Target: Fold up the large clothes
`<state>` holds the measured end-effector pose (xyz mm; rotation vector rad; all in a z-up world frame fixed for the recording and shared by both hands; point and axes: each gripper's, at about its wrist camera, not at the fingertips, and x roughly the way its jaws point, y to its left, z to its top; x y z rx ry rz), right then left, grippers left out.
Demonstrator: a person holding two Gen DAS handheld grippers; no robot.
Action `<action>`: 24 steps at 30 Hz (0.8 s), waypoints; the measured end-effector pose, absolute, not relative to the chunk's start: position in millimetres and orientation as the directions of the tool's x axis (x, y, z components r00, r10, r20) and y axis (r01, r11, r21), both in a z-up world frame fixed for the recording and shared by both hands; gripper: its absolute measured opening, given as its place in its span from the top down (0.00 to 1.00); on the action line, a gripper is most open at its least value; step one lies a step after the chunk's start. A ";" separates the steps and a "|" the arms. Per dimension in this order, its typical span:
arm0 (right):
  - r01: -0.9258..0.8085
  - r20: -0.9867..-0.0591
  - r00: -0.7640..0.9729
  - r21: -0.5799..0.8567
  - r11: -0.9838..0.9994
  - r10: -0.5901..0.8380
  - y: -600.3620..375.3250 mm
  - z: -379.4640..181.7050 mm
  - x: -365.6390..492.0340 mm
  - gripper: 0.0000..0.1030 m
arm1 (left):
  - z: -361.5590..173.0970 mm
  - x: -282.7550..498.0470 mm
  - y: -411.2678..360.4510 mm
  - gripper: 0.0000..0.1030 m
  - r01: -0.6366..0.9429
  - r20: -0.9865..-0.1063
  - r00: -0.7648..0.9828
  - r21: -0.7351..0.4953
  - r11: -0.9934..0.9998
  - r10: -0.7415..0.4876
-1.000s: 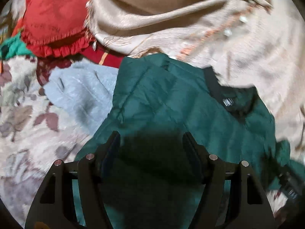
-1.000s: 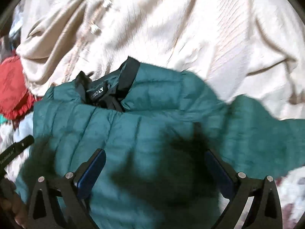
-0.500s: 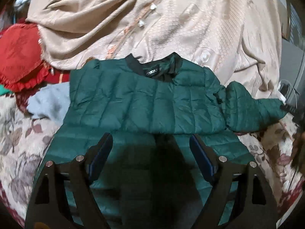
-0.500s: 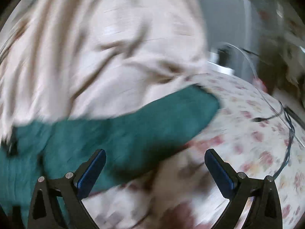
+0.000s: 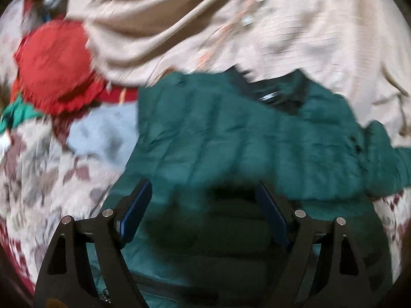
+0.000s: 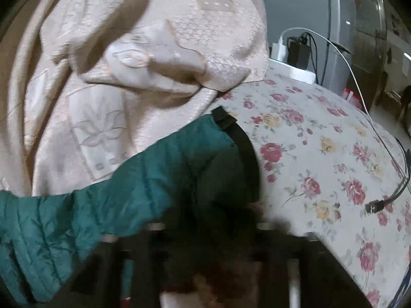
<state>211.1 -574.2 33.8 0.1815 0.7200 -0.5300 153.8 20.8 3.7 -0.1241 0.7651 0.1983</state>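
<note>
A dark green quilted jacket [image 5: 231,138] with a black collar lies spread on the floral bed cover. My left gripper [image 5: 203,205] is open and hovers over the jacket's lower body, holding nothing. In the right wrist view one green sleeve [image 6: 143,187] with a black cuff [image 6: 244,141] stretches across the bed. My right gripper [image 6: 205,231] sits low at the cuff end of the sleeve and is badly blurred, so I cannot tell how its fingers stand.
A beige patterned blanket [image 5: 257,25] is heaped behind the jacket, also in the right wrist view [image 6: 115,77]. A red frilled cushion [image 5: 54,64] and a light blue garment [image 5: 102,131] lie at the left. Cables [image 6: 385,200] and a white charger [image 6: 280,48] lie at the bed's right.
The left gripper has swung left and closer to the jacket. The right gripper has dropped onto the sleeve's cuff end, and its fingers have blurred out of clear view.
</note>
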 end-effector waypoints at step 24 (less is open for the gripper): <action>-0.327 -0.674 0.666 0.124 0.937 0.321 -139.9 -8.1 199.8 0.83 | -41.2 160.9 60.2 0.20 -0.373 -0.832 0.475 0.103 0.922 0.285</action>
